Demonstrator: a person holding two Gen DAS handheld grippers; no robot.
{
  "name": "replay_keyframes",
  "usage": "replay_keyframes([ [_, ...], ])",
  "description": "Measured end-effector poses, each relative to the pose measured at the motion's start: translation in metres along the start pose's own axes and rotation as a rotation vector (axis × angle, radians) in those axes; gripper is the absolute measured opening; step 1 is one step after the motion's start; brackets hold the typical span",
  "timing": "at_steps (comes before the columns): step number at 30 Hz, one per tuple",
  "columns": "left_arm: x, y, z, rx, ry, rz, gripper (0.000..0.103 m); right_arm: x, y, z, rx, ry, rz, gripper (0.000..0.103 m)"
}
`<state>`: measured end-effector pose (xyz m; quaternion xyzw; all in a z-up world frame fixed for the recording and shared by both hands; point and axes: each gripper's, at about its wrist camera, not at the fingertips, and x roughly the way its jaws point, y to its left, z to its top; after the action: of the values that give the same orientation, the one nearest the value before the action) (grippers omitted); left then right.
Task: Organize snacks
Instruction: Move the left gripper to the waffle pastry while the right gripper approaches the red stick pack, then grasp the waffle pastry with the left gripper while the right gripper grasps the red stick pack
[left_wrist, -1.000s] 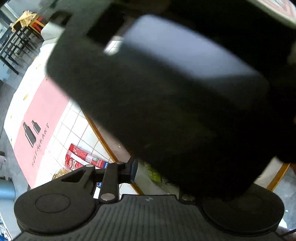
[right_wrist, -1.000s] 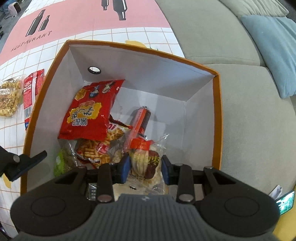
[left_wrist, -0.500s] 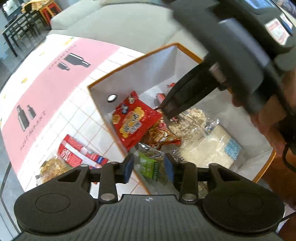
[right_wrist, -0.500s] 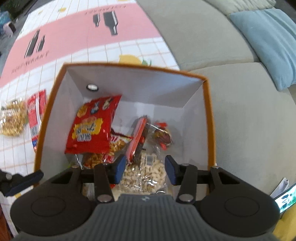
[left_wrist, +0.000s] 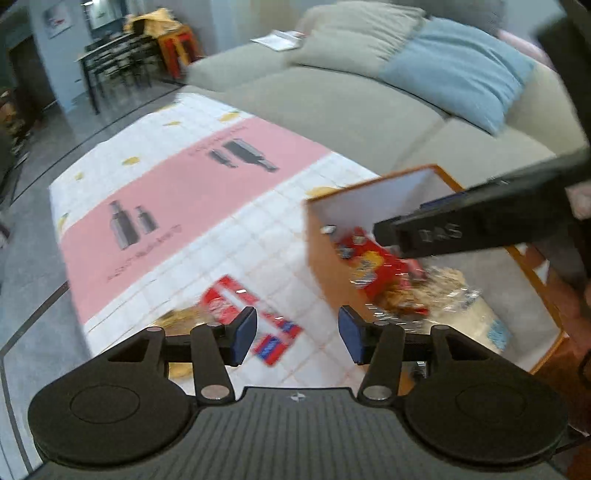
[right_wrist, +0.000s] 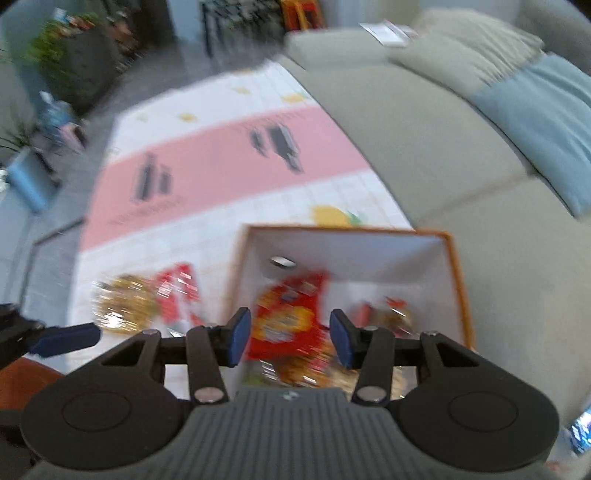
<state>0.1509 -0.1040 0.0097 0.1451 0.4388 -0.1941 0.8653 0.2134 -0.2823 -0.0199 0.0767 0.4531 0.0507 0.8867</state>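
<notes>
An orange-rimmed box (right_wrist: 458, 280) with white walls holds several snack packs, among them a red bag (right_wrist: 288, 317). The box also shows in the left wrist view (left_wrist: 321, 258). On the cloth left of the box lie a red packet (left_wrist: 240, 306) and a clear bag of yellow snacks (right_wrist: 122, 306). My left gripper (left_wrist: 297, 334) is open and empty above the cloth beside the box. My right gripper (right_wrist: 288, 338) is open and empty above the box's near end. One right finger (left_wrist: 461, 232) crosses the left wrist view.
A white and pink tablecloth (left_wrist: 177, 199) covers the table. A grey sofa (right_wrist: 424, 147) with a blue cushion (left_wrist: 458, 74) stands behind. Dark chairs and a table (left_wrist: 110, 55) are at the far back.
My right gripper let go of the clear snack pack in the box, opened and rose back. My left gripper lifted and swung left toward the packets on the cloth.
</notes>
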Motion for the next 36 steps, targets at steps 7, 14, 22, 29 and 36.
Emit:
replay_keyframes([
  [7,0.007,0.061,-0.018,-0.078,0.009,0.071,0.061,0.017,0.036,0.001,-0.035,0.000,0.148,0.047],
  [14,0.033,0.094,-0.035,-0.089,0.036,0.070,0.067,0.054,0.073,-0.001,-0.108,0.064,0.198,0.053],
  [22,0.080,0.135,-0.047,-0.277,0.079,0.006,0.078,0.099,0.099,-0.009,-0.190,0.140,0.189,0.074],
  [29,0.117,0.165,-0.052,-0.395,0.081,-0.041,0.082,0.140,0.108,-0.009,-0.227,0.204,0.125,0.077],
  [36,0.143,0.177,-0.059,-0.441,0.113,-0.040,0.085,0.168,0.121,-0.013,-0.293,0.255,0.080,0.077],
])
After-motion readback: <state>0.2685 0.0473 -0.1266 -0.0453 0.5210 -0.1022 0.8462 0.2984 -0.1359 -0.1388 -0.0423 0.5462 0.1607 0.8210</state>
